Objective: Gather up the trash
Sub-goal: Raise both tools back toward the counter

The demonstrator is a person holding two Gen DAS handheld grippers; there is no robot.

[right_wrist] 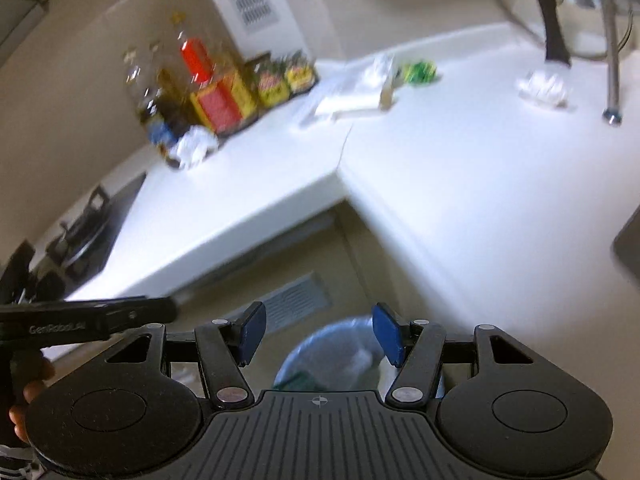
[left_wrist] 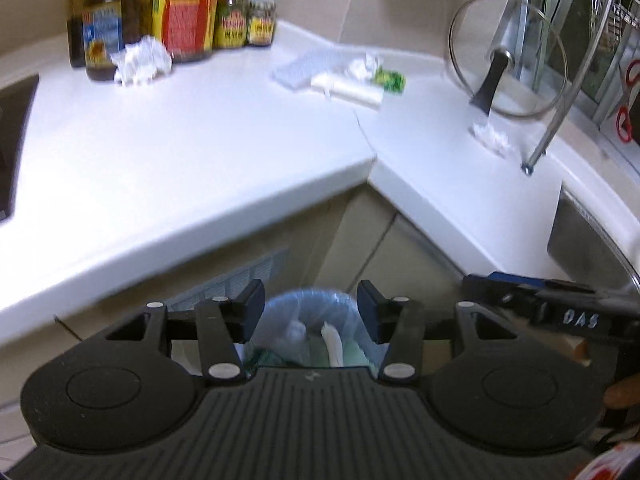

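Below the corner of the white counter [left_wrist: 180,152] stands a trash bin [left_wrist: 308,320] lined with a clear bag, scraps inside. My left gripper [left_wrist: 310,308] hangs above it, open, nothing between its pads. My right gripper [right_wrist: 316,334] is open too and empty, over the same trash bin [right_wrist: 332,356]. On the counter lie a crumpled white tissue [left_wrist: 140,60] by the bottles, a green wrapper [left_wrist: 390,78] beside white packets [left_wrist: 352,86], and a small white wad [left_wrist: 490,134] near the pot lid. The same crumpled tissue [right_wrist: 194,146], green wrapper [right_wrist: 420,72] and white wad [right_wrist: 542,88] show in the right wrist view.
Sauce bottles and jars [left_wrist: 176,20] crowd the back left of the counter. A glass pot lid [left_wrist: 508,56] leans on a rack at the right, by a steel sink [left_wrist: 592,248]. A black hob [right_wrist: 92,236] sits at the left. Cabinet doors with a vent [right_wrist: 292,300] lie below.
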